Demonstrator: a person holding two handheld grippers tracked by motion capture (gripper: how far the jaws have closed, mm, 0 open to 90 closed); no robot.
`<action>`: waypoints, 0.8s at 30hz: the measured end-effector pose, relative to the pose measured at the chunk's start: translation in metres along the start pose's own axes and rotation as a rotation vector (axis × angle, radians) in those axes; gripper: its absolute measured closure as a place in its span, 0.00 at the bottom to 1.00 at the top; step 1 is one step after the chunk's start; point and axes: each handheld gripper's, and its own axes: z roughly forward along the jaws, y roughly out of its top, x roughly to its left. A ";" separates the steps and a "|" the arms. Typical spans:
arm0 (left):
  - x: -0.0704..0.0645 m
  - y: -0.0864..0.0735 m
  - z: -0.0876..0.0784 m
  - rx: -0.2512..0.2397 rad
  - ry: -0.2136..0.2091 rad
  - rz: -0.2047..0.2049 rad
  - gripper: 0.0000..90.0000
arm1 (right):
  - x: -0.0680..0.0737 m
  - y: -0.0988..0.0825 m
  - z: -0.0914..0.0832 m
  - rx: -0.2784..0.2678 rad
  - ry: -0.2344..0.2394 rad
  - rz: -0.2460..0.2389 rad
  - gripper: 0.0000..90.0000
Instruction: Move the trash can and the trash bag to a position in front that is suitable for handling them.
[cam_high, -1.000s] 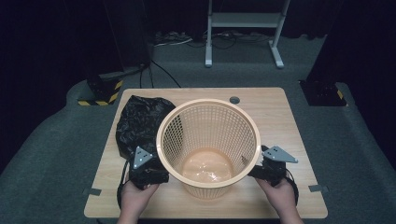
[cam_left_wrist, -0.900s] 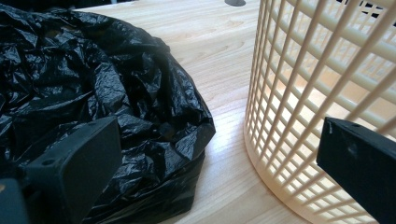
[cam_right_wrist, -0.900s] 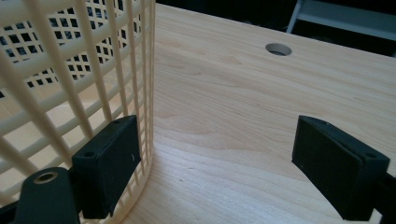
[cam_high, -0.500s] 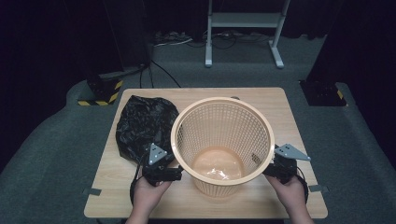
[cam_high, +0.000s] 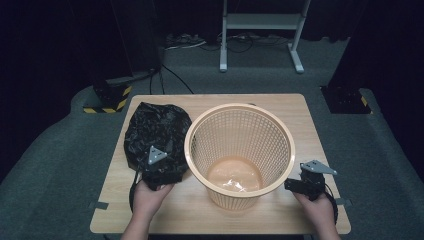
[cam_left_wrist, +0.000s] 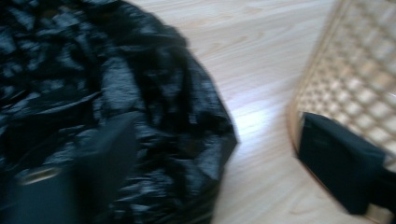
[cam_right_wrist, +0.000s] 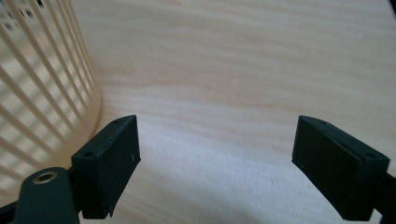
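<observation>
Letting go of the basket (cam_high: 239, 152), both grippers now stand off its rim: the left gripper (cam_high: 161, 176) has swung to the black bag (cam_high: 156, 134) left of the basket, jaws just narrowing but empty; the right gripper (cam_high: 306, 186) gapes over bare table (cam_high: 280, 220) at the basket's right, near the edge.

We seem to be in a lab or recording studio, not a home. Beyond our grippers (cam_high: 165, 172) stands a lone wooden table (cam_high: 210, 220) on grey carpet (cam_high: 60, 150), ringed by black curtains (cam_high: 50, 40). Farther off we see a white stand (cam_high: 260, 30), floor cables (cam_high: 185, 42) and hazard-striped weights (cam_high: 107, 100).
</observation>
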 end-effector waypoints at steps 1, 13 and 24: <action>0.004 0.001 0.001 0.005 0.005 -0.003 0.21 | 0.000 0.000 0.000 0.000 0.000 0.000 0.16; 0.041 0.013 0.034 0.076 0.147 -0.103 0.57 | -0.001 -0.019 0.011 0.042 0.004 0.004 0.17; 0.041 -0.005 0.060 0.204 0.112 -0.068 0.56 | 0.008 -0.018 0.017 0.107 -0.021 -0.078 0.16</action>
